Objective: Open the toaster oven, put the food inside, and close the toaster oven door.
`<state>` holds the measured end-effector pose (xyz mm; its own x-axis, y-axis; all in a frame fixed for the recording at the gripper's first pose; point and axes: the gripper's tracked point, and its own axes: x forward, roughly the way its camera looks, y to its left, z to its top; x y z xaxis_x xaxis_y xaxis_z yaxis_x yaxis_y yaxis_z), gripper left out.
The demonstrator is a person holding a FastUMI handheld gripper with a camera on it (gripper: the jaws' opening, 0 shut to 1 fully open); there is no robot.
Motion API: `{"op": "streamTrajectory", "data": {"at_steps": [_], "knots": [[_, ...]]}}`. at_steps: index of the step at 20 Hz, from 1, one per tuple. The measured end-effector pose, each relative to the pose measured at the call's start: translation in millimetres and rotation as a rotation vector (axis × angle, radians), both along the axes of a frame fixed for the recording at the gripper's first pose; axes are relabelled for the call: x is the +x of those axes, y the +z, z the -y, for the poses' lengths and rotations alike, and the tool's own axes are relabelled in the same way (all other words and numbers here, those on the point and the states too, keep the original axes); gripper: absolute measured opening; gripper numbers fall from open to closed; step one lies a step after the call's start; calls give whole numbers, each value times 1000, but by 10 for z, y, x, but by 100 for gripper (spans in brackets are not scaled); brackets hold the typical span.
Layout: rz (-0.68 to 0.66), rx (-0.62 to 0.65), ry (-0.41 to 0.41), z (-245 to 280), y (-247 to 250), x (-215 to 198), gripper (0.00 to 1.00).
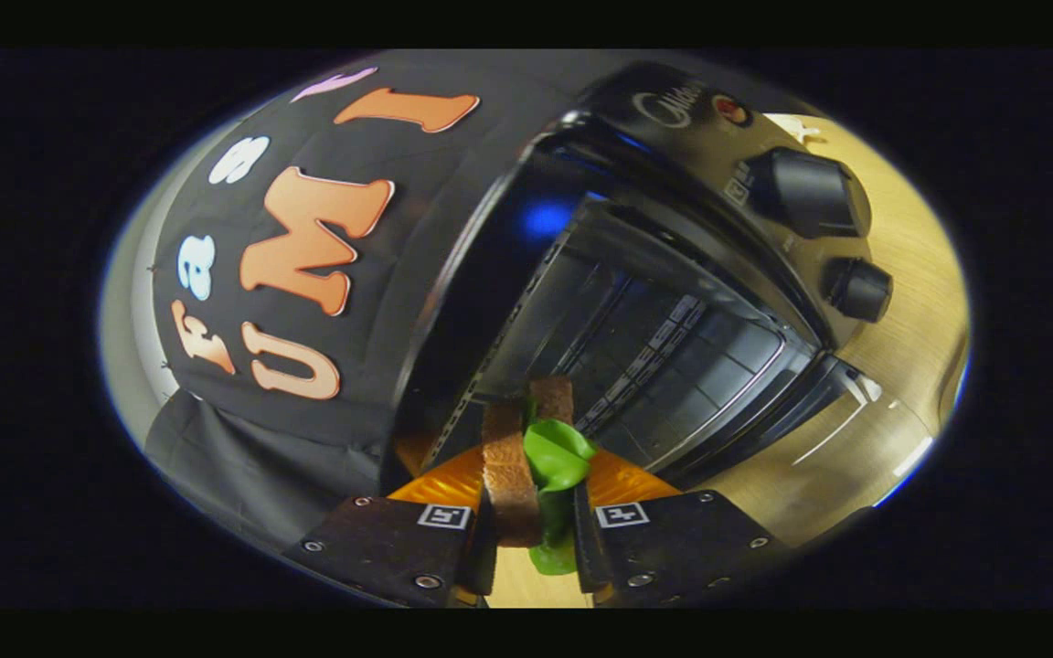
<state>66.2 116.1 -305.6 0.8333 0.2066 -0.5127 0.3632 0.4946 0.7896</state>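
Door (819,411) is open: step one done. Your tool (536,525) is clenched on the sandwich (536,457), both fingers pressing its sides, held just ahead of the oven (673,238) mouth, not yet inside. Left: set it on the rack (673,356), release, close the door.

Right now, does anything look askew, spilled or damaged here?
Nothing stands out. The gripper is shut on the sandwich, with its green leaf sticking out at the side. The toaster oven beyond it has its door open, and its inside looks bare.
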Motion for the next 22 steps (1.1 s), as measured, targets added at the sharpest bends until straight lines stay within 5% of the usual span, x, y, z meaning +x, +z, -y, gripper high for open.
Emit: {"op": "streamTrajectory", "data": {"at_steps": [5,11,18,22], "knots": [[41,-3,-75,22,-91,134,36],[78,-148,-127,89,-110,135,45],[-25,-283,71,-62,-22,-169,77],[-112,-363,200,53,-110,-491,83]]}}
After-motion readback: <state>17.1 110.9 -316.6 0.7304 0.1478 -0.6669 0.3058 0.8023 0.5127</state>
